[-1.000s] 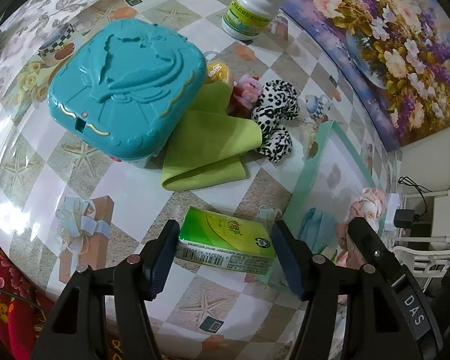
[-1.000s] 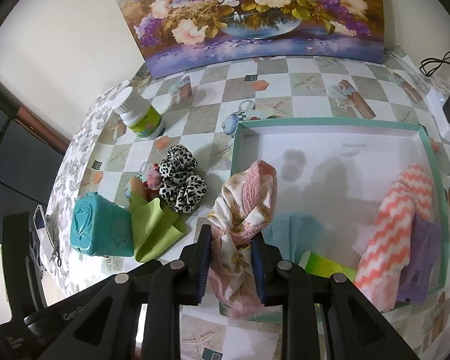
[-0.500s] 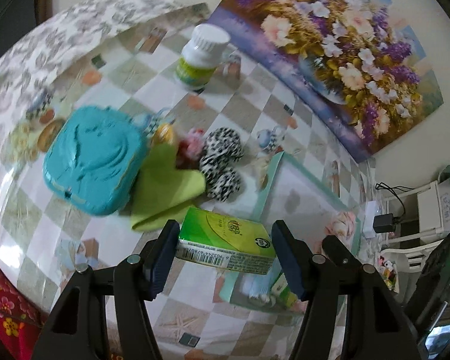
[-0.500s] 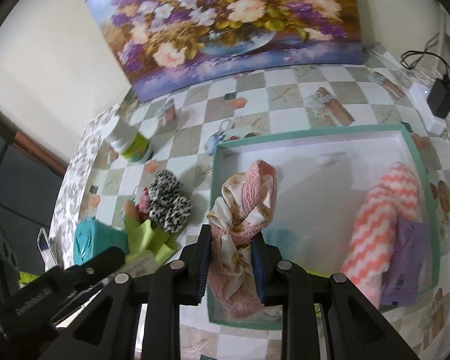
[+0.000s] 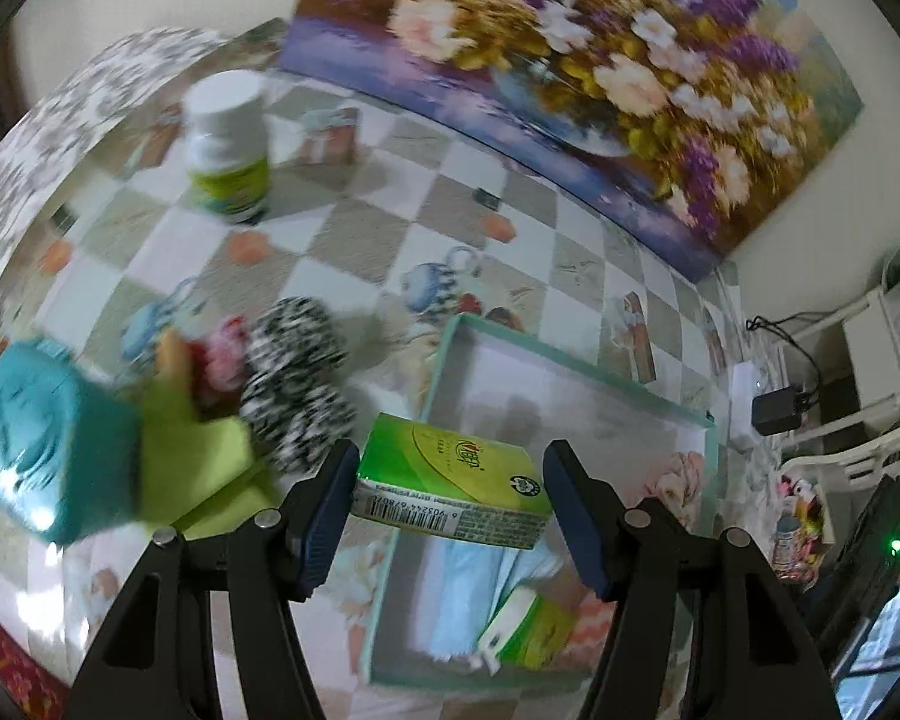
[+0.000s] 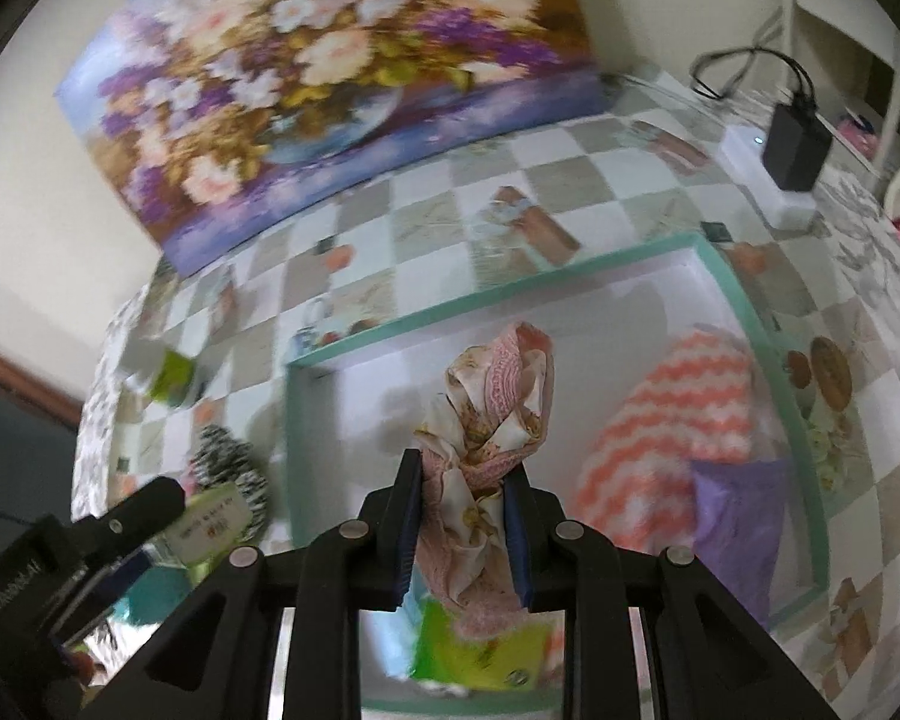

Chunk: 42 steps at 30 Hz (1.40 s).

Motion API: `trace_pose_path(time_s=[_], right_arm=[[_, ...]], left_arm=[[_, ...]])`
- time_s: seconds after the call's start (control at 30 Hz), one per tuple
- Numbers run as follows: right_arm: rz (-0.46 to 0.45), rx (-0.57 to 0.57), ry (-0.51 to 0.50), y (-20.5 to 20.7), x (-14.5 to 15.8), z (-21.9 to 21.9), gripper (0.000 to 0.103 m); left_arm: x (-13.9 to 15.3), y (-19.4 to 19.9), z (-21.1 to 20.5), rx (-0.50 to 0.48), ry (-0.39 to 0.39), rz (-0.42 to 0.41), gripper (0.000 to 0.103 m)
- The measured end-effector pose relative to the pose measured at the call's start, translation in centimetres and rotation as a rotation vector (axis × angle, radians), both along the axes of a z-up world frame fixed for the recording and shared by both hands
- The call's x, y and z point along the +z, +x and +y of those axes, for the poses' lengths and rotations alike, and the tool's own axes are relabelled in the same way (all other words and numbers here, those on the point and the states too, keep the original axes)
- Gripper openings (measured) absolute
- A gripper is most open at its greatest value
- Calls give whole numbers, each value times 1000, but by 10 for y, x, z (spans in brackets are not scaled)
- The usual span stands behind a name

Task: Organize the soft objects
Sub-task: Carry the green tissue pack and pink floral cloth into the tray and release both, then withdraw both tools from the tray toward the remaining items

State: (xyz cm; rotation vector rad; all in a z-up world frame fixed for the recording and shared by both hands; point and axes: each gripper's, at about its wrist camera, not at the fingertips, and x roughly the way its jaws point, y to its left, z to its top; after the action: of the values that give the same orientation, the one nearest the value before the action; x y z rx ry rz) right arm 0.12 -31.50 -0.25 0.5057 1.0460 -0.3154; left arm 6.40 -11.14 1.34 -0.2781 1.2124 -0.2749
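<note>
My left hand-held gripper (image 5: 447,489) clamps a green tissue pack (image 5: 450,489) over the tray (image 5: 570,357) rim, and my right hand-held gripper (image 6: 462,531) pinches a floral scarf (image 6: 489,420) above the tray floor, both, I judge, lifted for dropping inside. At ten o'clock of the tray sit a spotted scrunchie (image 5: 297,384), green cloth (image 5: 201,450) and teal case (image 5: 48,444); a striped towel (image 6: 678,420) fills the tray's right.

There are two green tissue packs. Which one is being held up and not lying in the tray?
The green tissue pack clamped in the left gripper, with its barcode showing. The other green pack lies inside the teal tray, near its front edge.
</note>
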Motion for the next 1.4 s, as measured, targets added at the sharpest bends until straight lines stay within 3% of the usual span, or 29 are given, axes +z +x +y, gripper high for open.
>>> trace_pose_path(time_s=[0.33, 0.53, 0.63, 0.67, 0.73, 0.83, 0.9, 0.97, 1.03, 1.13, 1.4], right_arm=[[-32, -101, -11, 0, -10, -34, 27], [-35, -103, -31, 1, -12, -36, 29], [-24, -95, -31, 1, -13, -34, 31], [-22, -95, -34, 1, -12, -34, 34], [-20, -100, -33, 0, -11, -34, 52], [-17, -107, -30, -3, -8, -35, 59], [-4, -114, -37, -4, -7, -36, 66], [10, -114, -58, -5, -6, -35, 79], [40, -115, -113, -6, -6, -34, 103], [65, -102, -161, -8, -8, -33, 103], [82, -99, -135, -12, -15, -34, 103]], left_arm=[[-25, 24, -56, -107, 20, -65, 65], [-35, 21, -69, -171, 44, -66, 65], [-31, 20, -65, -172, 26, -69, 77], [-29, 19, -64, -170, 26, -74, 82], [-22, 17, -61, -171, 28, -88, 83], [-15, 15, -58, -169, 52, -96, 84], [-12, 14, -54, -162, 91, -100, 91], [-9, 13, -46, -135, 136, -117, 98], [-9, 14, -40, -121, 166, -122, 99], [-14, 17, -29, -102, 188, -99, 100], [-17, 12, -8, -82, 130, -42, 100]])
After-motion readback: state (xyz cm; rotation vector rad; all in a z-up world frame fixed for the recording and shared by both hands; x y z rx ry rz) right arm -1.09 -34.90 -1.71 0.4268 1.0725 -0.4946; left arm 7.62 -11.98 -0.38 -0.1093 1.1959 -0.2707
